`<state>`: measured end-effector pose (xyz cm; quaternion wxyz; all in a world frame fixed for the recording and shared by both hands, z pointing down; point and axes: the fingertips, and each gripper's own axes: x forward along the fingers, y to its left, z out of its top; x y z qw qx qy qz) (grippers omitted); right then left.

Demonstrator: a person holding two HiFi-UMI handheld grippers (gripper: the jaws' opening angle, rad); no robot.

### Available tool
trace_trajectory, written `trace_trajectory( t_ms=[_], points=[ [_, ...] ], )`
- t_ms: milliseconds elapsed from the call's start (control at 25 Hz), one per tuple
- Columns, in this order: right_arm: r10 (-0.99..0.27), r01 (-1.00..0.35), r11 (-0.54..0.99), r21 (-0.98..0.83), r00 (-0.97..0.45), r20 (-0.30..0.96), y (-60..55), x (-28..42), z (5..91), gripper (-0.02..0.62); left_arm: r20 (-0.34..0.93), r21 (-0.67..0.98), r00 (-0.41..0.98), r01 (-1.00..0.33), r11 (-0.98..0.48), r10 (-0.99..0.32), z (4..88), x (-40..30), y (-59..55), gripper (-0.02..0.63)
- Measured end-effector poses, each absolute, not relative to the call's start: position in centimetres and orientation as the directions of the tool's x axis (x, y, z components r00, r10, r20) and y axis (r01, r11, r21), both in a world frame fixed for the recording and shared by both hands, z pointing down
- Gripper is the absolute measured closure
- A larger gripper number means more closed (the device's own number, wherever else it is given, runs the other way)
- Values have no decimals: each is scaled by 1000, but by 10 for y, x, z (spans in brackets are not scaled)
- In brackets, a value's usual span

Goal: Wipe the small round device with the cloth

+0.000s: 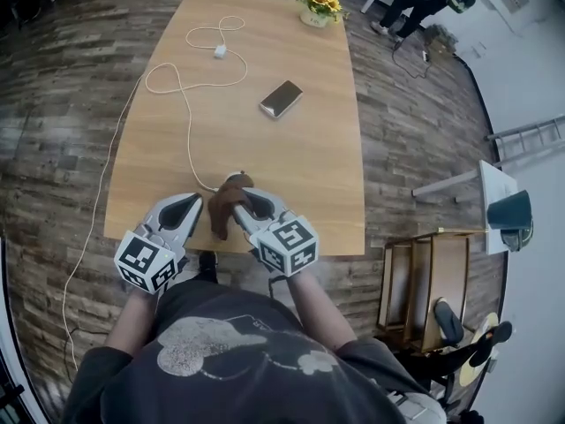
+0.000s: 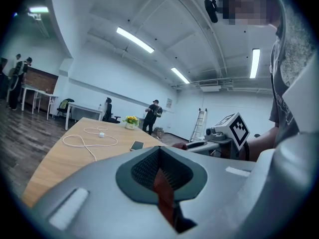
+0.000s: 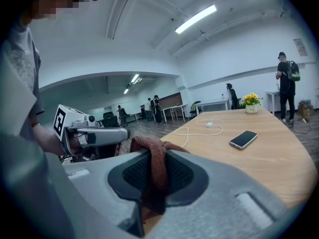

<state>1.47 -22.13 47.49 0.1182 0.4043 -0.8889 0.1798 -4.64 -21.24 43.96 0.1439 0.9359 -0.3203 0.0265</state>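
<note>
Left gripper point(image 1: 182, 210), right gripper point(image 1: 258, 204) on front-to-back cloth point(image 1: 222, 215)

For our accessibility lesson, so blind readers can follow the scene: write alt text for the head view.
Seen from above, a person holds a brown cloth between the left gripper and right gripper at the near edge of a wooden table. Farther off lie a phone, a looped white cable with a small white device, and yellow flowers.
</note>
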Motion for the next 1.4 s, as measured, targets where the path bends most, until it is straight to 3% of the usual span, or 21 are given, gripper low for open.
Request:
trace_trajectory(
  t_ms=[520, 1000, 1240, 1400],
  points=[
    [-714, -845, 465, -262, -533, 454, -248, 38, 507, 543, 180, 292, 846, -532, -795, -501, 463, -41, -246, 588],
    [-715, -870, 391, -302, -493, 495, -237, 107, 527, 541, 203, 290, 794, -607, -739, -573, 467, -25, -246, 588],
    [-696, -759, 527, -381, -644, 319, -230, 105, 480, 542, 206, 283, 772, -635, -719, -601, 464, -22, -241, 588],
    [-726, -739, 544, -397, -652, 219, -234, 126, 444, 541, 205, 268, 759, -651, -711, -618, 460, -24, -241, 588]
  ],
)
